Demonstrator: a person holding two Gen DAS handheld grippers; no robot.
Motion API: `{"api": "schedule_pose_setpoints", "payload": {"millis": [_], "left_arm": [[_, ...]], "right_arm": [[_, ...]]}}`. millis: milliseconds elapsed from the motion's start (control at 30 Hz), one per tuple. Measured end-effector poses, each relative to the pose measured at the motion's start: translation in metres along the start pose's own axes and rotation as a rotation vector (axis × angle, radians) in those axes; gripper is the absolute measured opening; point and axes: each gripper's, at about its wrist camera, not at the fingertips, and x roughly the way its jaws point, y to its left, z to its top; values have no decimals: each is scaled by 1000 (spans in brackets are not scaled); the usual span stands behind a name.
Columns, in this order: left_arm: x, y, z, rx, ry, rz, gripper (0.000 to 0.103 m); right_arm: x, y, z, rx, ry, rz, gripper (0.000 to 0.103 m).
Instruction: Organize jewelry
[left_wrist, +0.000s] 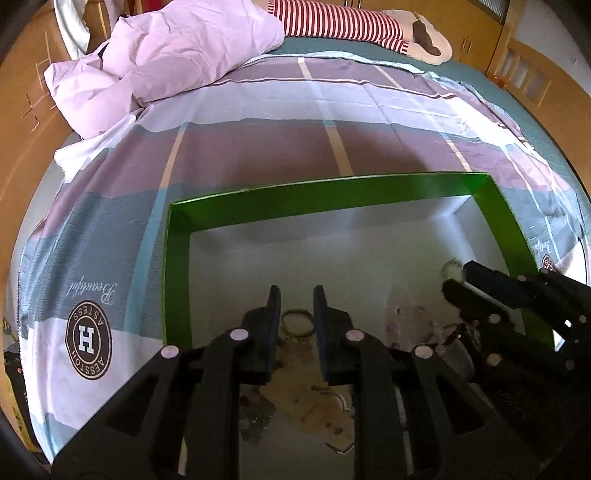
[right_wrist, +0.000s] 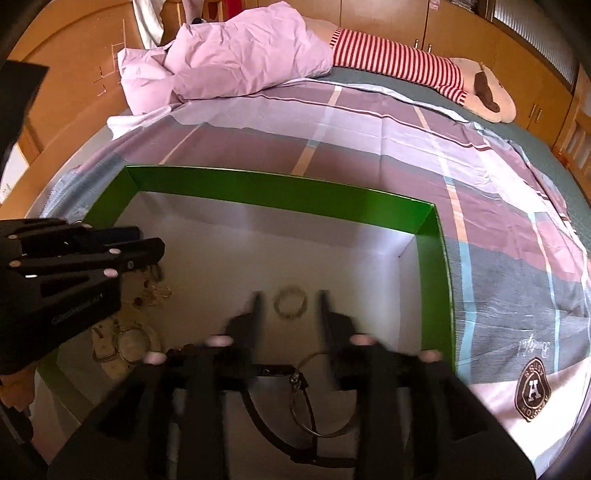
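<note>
A green box (left_wrist: 332, 194) with a white floor lies open on the bed; it also shows in the right wrist view (right_wrist: 280, 192). My left gripper (left_wrist: 295, 299) is open over a thin ring bracelet (left_wrist: 297, 323) and a heap of jewelry on beige cards (left_wrist: 317, 406). My right gripper (right_wrist: 288, 299) is open and blurred, just short of a beaded bracelet (right_wrist: 291, 302). A black choker with a metal ring (right_wrist: 303, 402) lies under it. In the left wrist view the right gripper (left_wrist: 456, 277) comes in from the right near a small white piece (left_wrist: 452, 268).
The box sits on a checked purple and grey bedspread (left_wrist: 258, 147). A crumpled pink quilt (left_wrist: 177, 55) and a striped plush toy (left_wrist: 340, 22) lie at the far end. Wooden cupboards (right_wrist: 406, 18) stand behind the bed. More jewelry (right_wrist: 125, 332) lies at the box's left.
</note>
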Motion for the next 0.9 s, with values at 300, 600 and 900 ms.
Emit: {"api": "schedule_pose_setpoints", "payload": {"millis": [300,600,900], "left_arm": [[-44,-8,-4,13,-86,35,61],[-114,-13,-32,-3,-222,71,96],[-108,-8,-59,-27,-186,52,99]], "right_arm": [[-57,-5,-6,48,-92,14,70],[-106,2,-27,83,-136,-46,99],[-99,9,-46,76,-89,-80,99]]}}
